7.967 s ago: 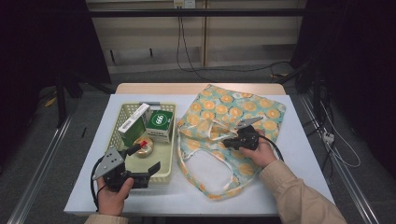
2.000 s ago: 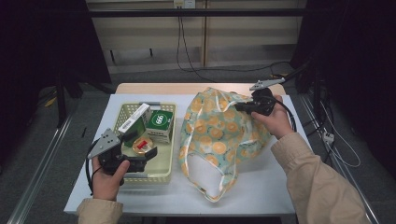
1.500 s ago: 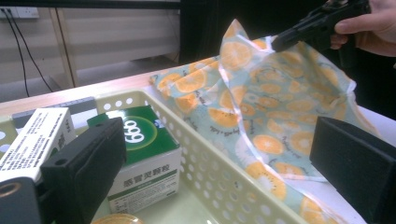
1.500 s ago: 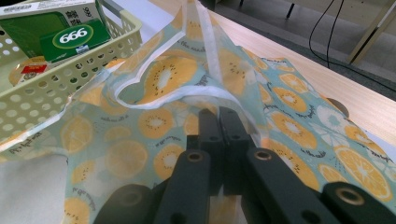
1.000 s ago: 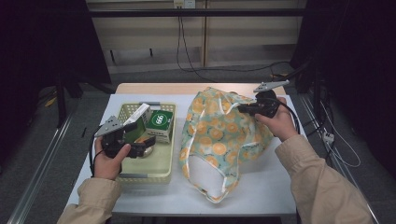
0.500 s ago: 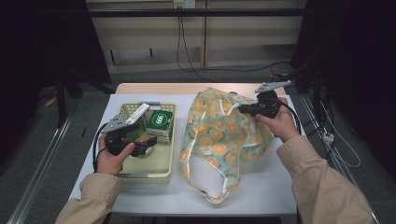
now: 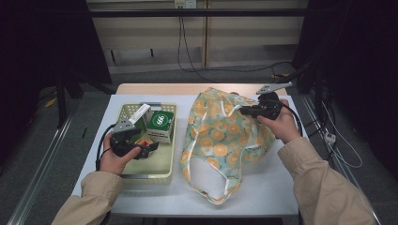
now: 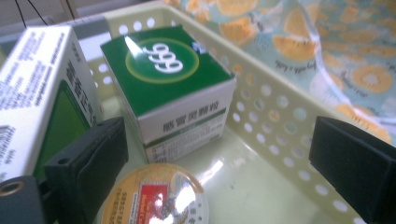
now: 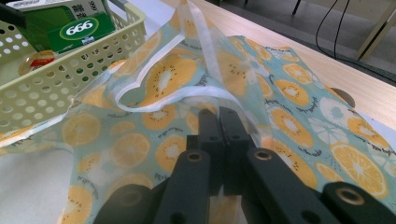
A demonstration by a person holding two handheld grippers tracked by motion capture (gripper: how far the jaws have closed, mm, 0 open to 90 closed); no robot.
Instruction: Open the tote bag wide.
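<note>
A cloth bag (image 7: 220, 136) printed with orange slices lies on the white table, its far side lifted. My right gripper (image 7: 245, 110) is shut on the bag's edge (image 9: 219, 105) and holds it up. My left gripper (image 7: 151, 147) is open inside a pale yellow perforated basket (image 7: 162, 165). In the left gripper view its jaws stand wide on either side of a round tin (image 8: 156, 198) with a red and gold lid. Just beyond the tin sits a green and white box (image 8: 173, 88) marked 666. A taller white and green box (image 8: 37, 93) leans at its left.
The basket (image 9: 51, 88) stands to the left of the bag (image 8: 327, 51), almost touching it. A wooden strip (image 7: 187, 88) runs along the table's far edge. Dark curtains and cables on the floor surround the table. Bare white tabletop lies in front of the bag.
The right gripper lifted the bag's edge up and toward the far right. The left gripper moved from the basket's front wall into the basket, over the tin.
</note>
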